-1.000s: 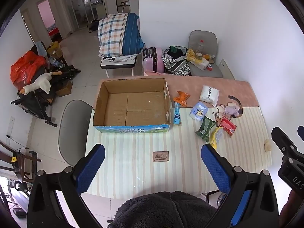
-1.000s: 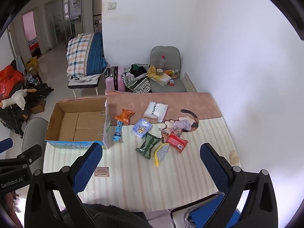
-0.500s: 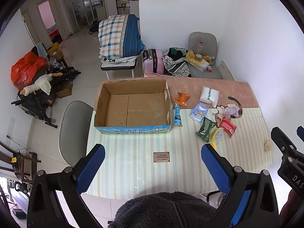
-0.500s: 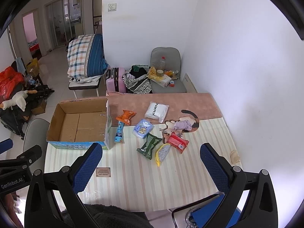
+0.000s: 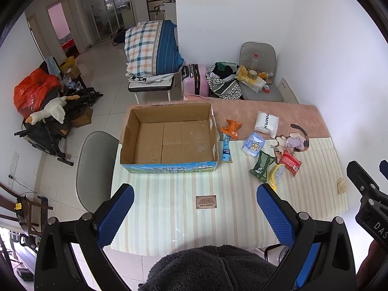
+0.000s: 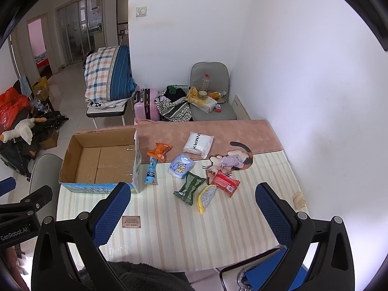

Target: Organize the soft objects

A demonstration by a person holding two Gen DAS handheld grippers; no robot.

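An empty cardboard box (image 5: 169, 138) (image 6: 101, 160) stands on the striped table (image 5: 169, 208). To its right lie soft packs: an orange pouch (image 6: 158, 151), a blue tube (image 6: 150, 171), a light-blue tissue pack (image 6: 181, 166), a white pack (image 6: 198, 144), a green pouch (image 6: 189, 188), a yellow mesh pouch (image 6: 206, 197), a red pack (image 6: 225, 183) and a small plush toy (image 6: 226, 162). My left gripper (image 5: 195, 214) and right gripper (image 6: 192, 214) both hang open, high above the near edge of the table, holding nothing.
A small brown label (image 5: 206, 202) lies on the table near me. A crumpled tissue (image 6: 299, 200) sits at the right edge. A grey chair (image 5: 93, 167) stands left of the table, a white wall to the right, and a dark fleece garment (image 5: 211, 269) is below the grippers.
Both views have shifted slightly, as the grippers drifted a little. Nothing on the table has moved, and both grippers stay open.
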